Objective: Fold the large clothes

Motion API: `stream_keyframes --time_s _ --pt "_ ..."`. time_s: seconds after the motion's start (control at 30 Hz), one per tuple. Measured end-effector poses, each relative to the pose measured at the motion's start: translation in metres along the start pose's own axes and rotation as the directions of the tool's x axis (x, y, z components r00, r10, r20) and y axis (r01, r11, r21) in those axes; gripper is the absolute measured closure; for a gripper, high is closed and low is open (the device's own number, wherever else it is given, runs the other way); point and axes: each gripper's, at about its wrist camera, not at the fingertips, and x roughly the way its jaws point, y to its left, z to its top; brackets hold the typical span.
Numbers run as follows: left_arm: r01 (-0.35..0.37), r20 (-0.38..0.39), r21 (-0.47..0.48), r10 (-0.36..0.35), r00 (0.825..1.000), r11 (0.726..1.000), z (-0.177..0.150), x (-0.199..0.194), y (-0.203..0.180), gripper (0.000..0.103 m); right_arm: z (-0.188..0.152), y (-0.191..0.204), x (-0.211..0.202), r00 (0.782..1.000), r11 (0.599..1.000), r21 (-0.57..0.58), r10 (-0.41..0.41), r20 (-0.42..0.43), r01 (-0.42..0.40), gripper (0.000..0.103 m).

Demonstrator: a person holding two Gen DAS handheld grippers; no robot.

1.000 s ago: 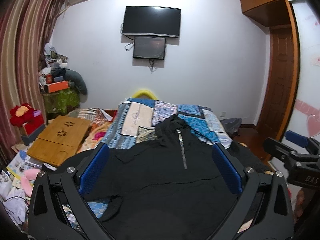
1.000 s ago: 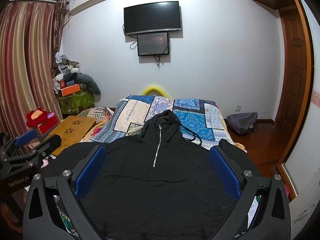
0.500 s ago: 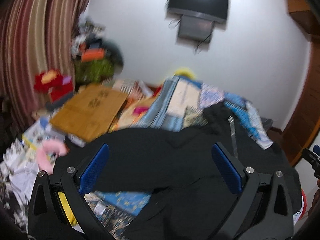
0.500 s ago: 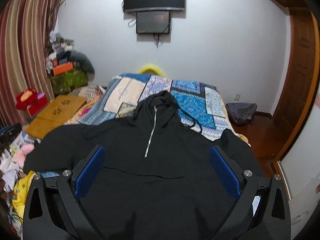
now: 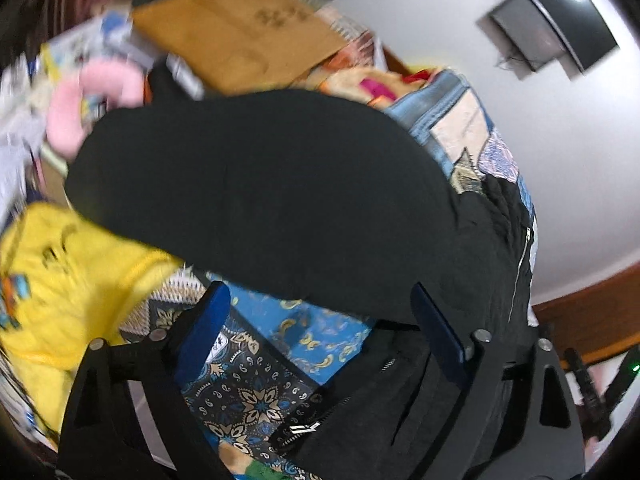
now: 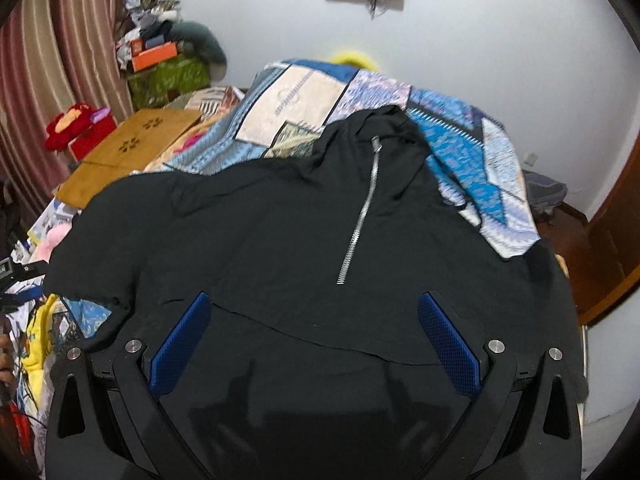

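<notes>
left jaws closing, nothing gripped | right jaws spread wide (empty) | black hoodie [image 6: 304,216] beyond both

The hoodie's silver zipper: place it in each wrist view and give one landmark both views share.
Left wrist view: the silver zipper runs along the right edge, above the right finger of the left tongs, whose jaws are closing with nothing pinched.
Right wrist view: the zipper runs down the middle of the black hoodie, above the open right tongs.
Shared landmark: the wooden lap desk, upper left in both.
</notes>
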Motion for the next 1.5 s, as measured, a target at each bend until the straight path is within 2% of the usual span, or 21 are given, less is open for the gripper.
stream_keyframes --time_s 0.13,0.23,0.37,0.47,0.53,0.57,0.6,0.63,0.8,0.87,0.97,1.07,1.13,1.2,1.33,1.5 --pt "0.046 -0.067 -0.123 -0.055 0.996 0.991 0.003 0.025 0.025 0.02 -0.001 0.0 0.018 0.998 1.0 0.007 0.03 -0.052 -0.029 0.0" --pt "0.069 -0.101 -0.177 -0.088 0.991 0.982 0.007 0.039 0.034 0.027 -0.002 -0.001 0.027 0.996 0.999 0.018 0.047 -0.08 -0.045 0.0" --pt "0.055 -0.091 -0.211 -0.076 0.993 0.976 0.015 0.05 0.042 0.039 0.0 0.0 0.033 0.995 0.999 0.021 0.043 -0.092 -0.041 0.0" --pt "-0.004 -0.042 -0.186 -0.004 0.999 0.982 0.026 0.05 0.038 0.05 0.001 -0.003 0.033 0.995 0.999 0.024 0.04 -0.093 -0.038 0.0" --pt "-0.092 0.009 -0.132 0.094 0.996 0.987 0.034 0.046 0.028 0.058 0.002 -0.006 0.032 0.996 0.999 0.027 0.035 -0.087 -0.033 0.0" --pt "-0.123 0.03 -0.112 0.127 0.991 0.986 0.037 0.045 0.028 0.066 0.003 -0.008 0.031 0.996 0.999 0.029 0.031 -0.084 -0.029 0.0" --pt "-0.17 0.056 -0.087 0.175 0.983 0.982 0.041 0.044 0.023 0.076 0.004 -0.01 0.031 0.996 0.999 0.03 0.027 -0.081 -0.025 0.0" --pt "-0.217 0.086 -0.06 0.222 0.971 0.974 0.045 0.041 0.014 0.079 0.004 -0.011 0.028 0.997 0.999 0.033 0.024 -0.078 -0.022 0.0" --pt "-0.287 0.233 0.039 0.271 0.934 0.957 0.059 0.018 -0.025 0.092 0.005 -0.023 0.017 0.998 0.999 0.04 0.004 -0.057 -0.001 0.0" --pt "-0.291 0.294 0.089 0.254 0.921 0.952 0.064 0.004 -0.047 0.095 0.004 -0.028 0.013 0.998 0.999 0.044 -0.003 -0.055 0.005 0.0" --pt "-0.264 0.37 0.17 0.187 0.91 0.949 0.073 -0.017 -0.091 0.096 0.003 -0.035 0.007 0.999 0.999 0.051 -0.014 -0.051 0.016 0.0" --pt "-0.201 0.397 0.267 0.083 0.914 0.942 0.076 -0.031 -0.139 0.097 0.001 -0.044 0.001 0.999 0.998 0.056 -0.028 -0.042 0.03 0.0" --pt "-0.171 0.395 0.343 0.023 0.918 0.924 0.071 -0.034 -0.175 0.097 0.0 -0.048 -0.003 0.999 0.998 0.059 -0.034 -0.035 0.036 0.0" --pt "-0.138 0.376 0.404 -0.027 0.926 0.904 0.065 -0.029 -0.204 0.098 -0.003 -0.053 -0.007 0.999 0.997 0.061 -0.039 -0.031 0.041 0.0" --pt "-0.047 0.276 0.521 -0.116 0.954 0.852 0.034 -0.009 -0.261 0.098 -0.007 -0.064 -0.013 0.998 0.996 0.066 -0.055 -0.028 0.057 0.0" --pt "0.025 0.12 0.64 -0.133 0.984 0.768 -0.018 0.03 -0.31 0.098 -0.015 -0.076 -0.018 0.997 0.995 0.072 -0.069 -0.029 0.07 0.0"
